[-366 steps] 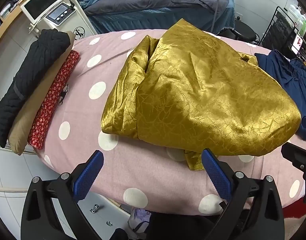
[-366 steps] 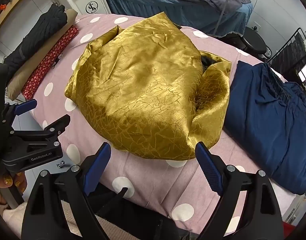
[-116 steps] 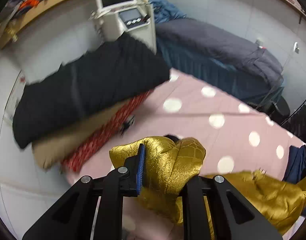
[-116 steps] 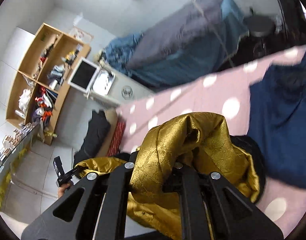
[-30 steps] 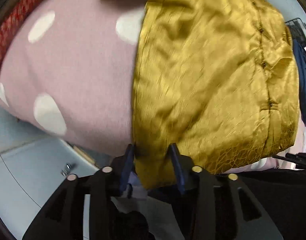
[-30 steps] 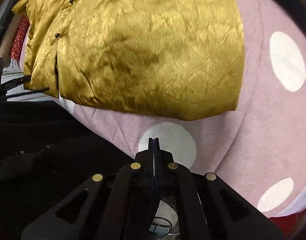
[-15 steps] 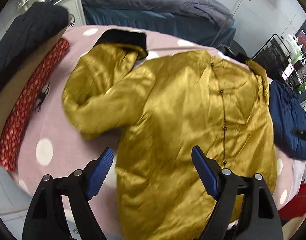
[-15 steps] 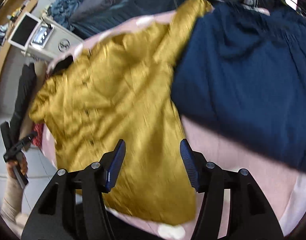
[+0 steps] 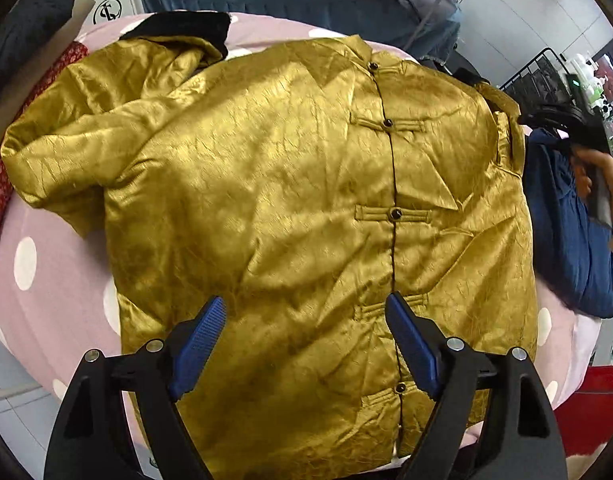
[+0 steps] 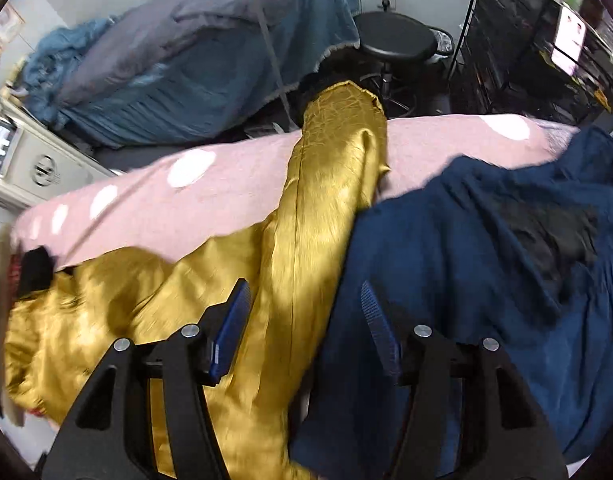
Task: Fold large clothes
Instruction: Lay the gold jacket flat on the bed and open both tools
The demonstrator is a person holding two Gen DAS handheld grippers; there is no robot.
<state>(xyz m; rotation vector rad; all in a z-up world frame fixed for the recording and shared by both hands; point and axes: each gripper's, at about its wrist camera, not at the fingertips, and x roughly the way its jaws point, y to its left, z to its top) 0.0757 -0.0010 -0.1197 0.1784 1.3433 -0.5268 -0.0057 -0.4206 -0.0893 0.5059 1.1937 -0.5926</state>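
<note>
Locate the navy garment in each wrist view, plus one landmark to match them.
Left wrist: navy garment at the right edge, beside the gold jacket, partly behind a hand.
Right wrist: navy garment fills the right half, its edge lying over the gold jacket's sleeve.
Shared landmark: the pink polka-dot cover under both garments.

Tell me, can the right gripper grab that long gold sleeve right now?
Probably yes. The right gripper is open with the gold sleeve stretched out just ahead of it; nothing covers the sleeve, though the navy garment lies against it.
</note>
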